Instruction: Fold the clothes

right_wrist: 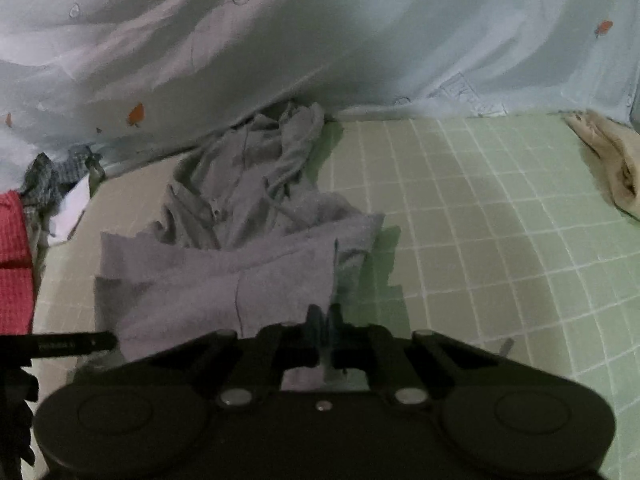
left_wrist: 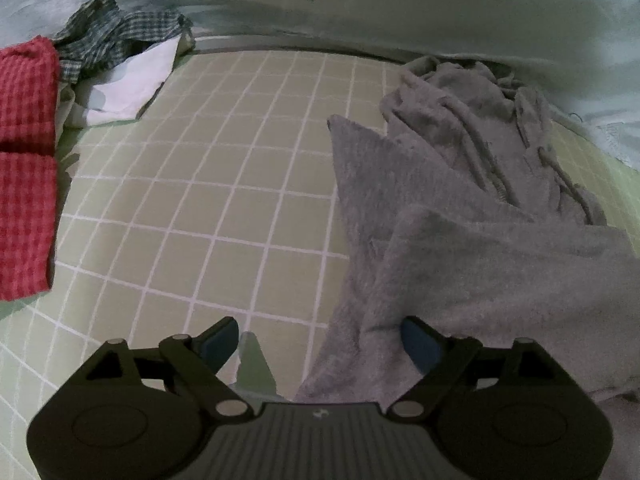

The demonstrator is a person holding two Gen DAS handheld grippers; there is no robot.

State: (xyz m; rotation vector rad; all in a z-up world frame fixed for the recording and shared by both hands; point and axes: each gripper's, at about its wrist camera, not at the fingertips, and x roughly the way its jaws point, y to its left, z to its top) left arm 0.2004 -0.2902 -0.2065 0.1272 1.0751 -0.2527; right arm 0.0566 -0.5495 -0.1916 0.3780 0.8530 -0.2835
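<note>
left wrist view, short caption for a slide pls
Open left claw straddling the edge of a grey garment on the green grid mat.

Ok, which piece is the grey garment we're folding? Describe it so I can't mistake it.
On the green checked mat, look to its right half, below the pale carrot-print sheet. The grey garment sprawls there with drawstrings, plain and fuzzy, unlike the red cloth and checked pile at the left.
</note>
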